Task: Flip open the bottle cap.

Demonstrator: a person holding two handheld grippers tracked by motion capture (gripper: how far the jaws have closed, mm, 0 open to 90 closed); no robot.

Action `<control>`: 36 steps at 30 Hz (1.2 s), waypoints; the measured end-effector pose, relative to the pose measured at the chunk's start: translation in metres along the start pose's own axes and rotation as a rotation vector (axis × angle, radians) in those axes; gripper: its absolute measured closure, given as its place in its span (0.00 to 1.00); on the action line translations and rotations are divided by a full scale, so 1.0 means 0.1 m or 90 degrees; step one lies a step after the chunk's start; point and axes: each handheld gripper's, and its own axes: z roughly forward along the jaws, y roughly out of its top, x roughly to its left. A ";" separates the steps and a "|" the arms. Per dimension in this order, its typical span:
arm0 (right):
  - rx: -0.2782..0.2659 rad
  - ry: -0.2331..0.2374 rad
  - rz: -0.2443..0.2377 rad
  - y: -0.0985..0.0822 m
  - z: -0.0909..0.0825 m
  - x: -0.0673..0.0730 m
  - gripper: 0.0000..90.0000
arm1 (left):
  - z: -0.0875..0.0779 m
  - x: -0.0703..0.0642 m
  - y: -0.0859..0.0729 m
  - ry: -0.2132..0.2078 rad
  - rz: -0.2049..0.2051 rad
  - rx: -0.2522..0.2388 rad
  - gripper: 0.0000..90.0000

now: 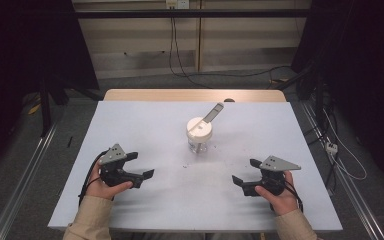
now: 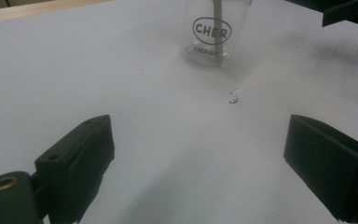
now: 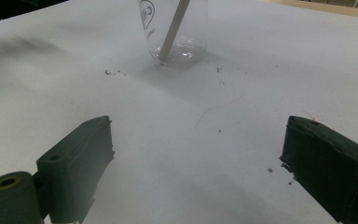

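Clear glass jar (image 1: 199, 141) stands upright on the white table sheet (image 1: 145, 120), a bit past the middle toward the far side, white lid (image 1: 199, 127) on top with a flat grey-beige stick (image 1: 213, 112) poking up through it and leaning to the far right. Left gripper (image 1: 141, 165) sits at the near left, held in the person's left hand (image 1: 102, 186), jaws spread wide with nothing between them, pointing inward toward the centre. Right gripper (image 1: 246, 171) at the near right in the right hand (image 1: 278, 196), jaws also apart and empty, pointing toward the left. Both grippers are well short of the jar, jar roughly between them but farther away. Left gripper view: jar (image 2: 211, 32) ahead near the top, black "CHER" oval print on the glass, stick (image 2: 218, 23) visible inside it, small dark specks (image 2: 233, 97) on the sheet just in front of the jar; part of the other gripper (image 2: 354, 18) at top right. Right gripper view: jar base (image 3: 179, 32) at the top, stick (image 3: 173, 30) slanting down to the bottom of the glass, a few dark crumbs (image 3: 114, 73) scattered on the sheet beside it. Beige sleeves (image 1: 92, 217) enter from the bottom edge
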 end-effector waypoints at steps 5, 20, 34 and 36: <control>-0.006 -0.003 0.014 -0.02 -0.05 -0.04 0.09 | -0.04 0.01 -0.03 0.007 -0.006 -0.004 0.08; -0.008 -0.016 0.011 -0.07 -0.14 -0.09 0.09 | -0.11 0.03 -0.10 0.018 -0.006 0.000 0.08; -0.012 -0.034 0.004 -0.08 -0.20 -0.14 0.10 | -0.20 0.08 -0.18 0.037 -0.013 0.002 0.07; -0.012 -0.034 0.003 -0.09 -0.20 -0.15 0.10 | -0.20 0.09 -0.18 0.038 -0.014 0.001 0.07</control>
